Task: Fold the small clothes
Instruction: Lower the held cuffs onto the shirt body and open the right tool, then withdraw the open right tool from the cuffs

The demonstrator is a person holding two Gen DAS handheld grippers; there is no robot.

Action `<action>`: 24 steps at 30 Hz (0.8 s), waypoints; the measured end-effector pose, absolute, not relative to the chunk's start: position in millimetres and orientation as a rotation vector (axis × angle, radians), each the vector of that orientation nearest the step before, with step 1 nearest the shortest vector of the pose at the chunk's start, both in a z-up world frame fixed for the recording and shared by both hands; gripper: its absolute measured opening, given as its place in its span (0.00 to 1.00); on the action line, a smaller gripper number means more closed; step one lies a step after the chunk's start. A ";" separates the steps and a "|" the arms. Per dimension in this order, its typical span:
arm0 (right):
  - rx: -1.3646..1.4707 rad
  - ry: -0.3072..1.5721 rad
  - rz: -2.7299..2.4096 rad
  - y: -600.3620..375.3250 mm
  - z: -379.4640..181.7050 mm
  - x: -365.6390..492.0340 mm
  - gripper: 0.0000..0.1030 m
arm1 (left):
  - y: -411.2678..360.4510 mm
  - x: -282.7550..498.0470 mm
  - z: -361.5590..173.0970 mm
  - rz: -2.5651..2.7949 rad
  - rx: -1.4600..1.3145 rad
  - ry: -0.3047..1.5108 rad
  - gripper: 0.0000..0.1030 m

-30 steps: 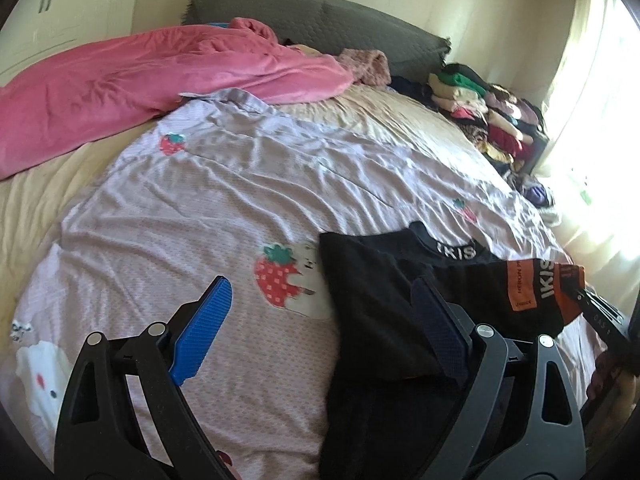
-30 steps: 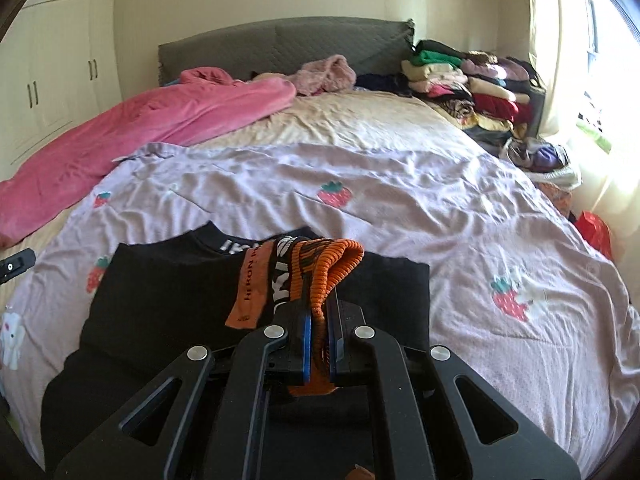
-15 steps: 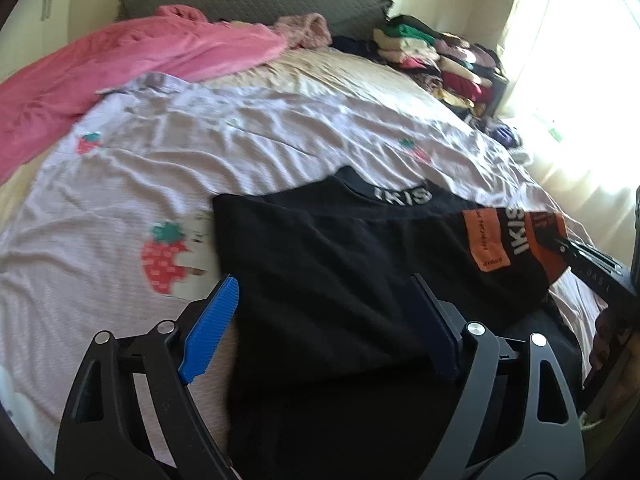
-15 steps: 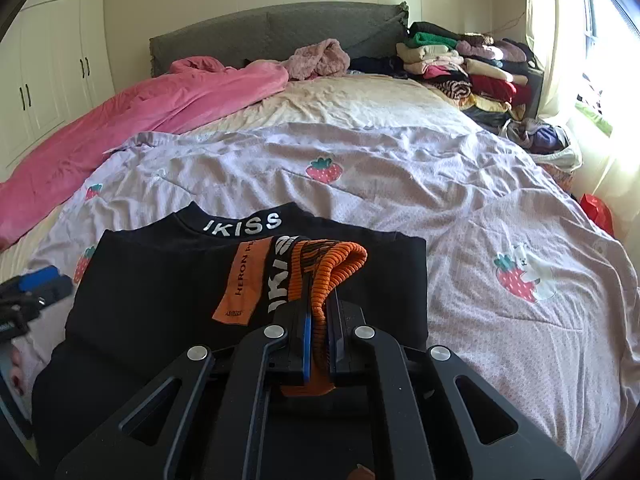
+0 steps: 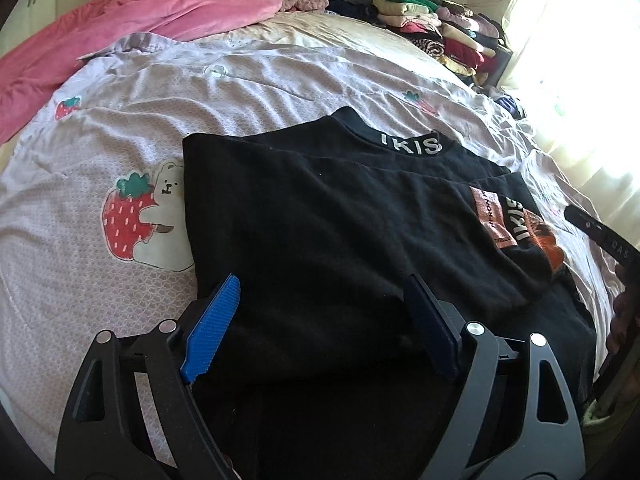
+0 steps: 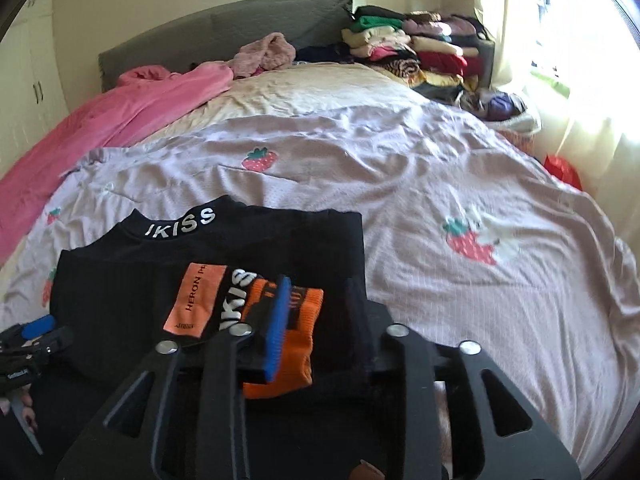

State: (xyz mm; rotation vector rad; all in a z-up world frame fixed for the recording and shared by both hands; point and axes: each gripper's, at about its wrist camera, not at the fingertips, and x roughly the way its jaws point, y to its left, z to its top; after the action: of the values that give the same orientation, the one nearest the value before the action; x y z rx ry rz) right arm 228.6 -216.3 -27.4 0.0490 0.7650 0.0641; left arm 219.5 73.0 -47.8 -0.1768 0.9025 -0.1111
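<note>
A black shirt (image 5: 320, 208) with a white-lettered collar lies flat on the lilac strawberry sheet (image 5: 140, 112), and its sleeve is folded across the front. The sleeve's orange cuff (image 6: 304, 320) rests flat on the shirt between the fingers of my right gripper (image 6: 319, 284). Those jaws are opening and the pads stand off the cuff. My left gripper (image 5: 322, 284) hangs open and wide just over the shirt's near left part, with only flat cloth under it. The left wrist view shows the cuff (image 5: 548, 244) and the right gripper (image 5: 600, 236) at the right edge. The left gripper (image 6: 36, 332) shows at the left in the right wrist view.
A pink blanket (image 6: 120, 120) lies along the far left of the bed. Stacks of folded clothes (image 6: 420, 48) sit at the far right by the grey headboard (image 6: 240, 20). A red bag (image 6: 564, 168) and more clothes lie beside the bed under the bright window.
The right jaws, earlier shut on the upright orange cuff, have parted and the cuff now lies flat on the shirt. The left gripper has come lower and closer over the shirt, still open.
</note>
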 end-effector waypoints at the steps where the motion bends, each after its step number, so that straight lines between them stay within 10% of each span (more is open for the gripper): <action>1: 0.043 0.766 0.072 -215.3 -28.6 226.6 0.30 | 71.7 218.1 -45.9 -0.102 -0.165 0.895 0.75; 24: -0.105 0.843 0.301 -149.5 -49.0 223.0 0.42 | 45.0 210.6 -58.6 -0.127 -0.051 0.950 0.73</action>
State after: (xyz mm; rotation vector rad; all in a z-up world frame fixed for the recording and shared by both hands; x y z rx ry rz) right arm 223.0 -149.5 -49.0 -0.1050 0.8428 0.3013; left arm 210.6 45.0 -58.6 -0.0513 0.9498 -0.1265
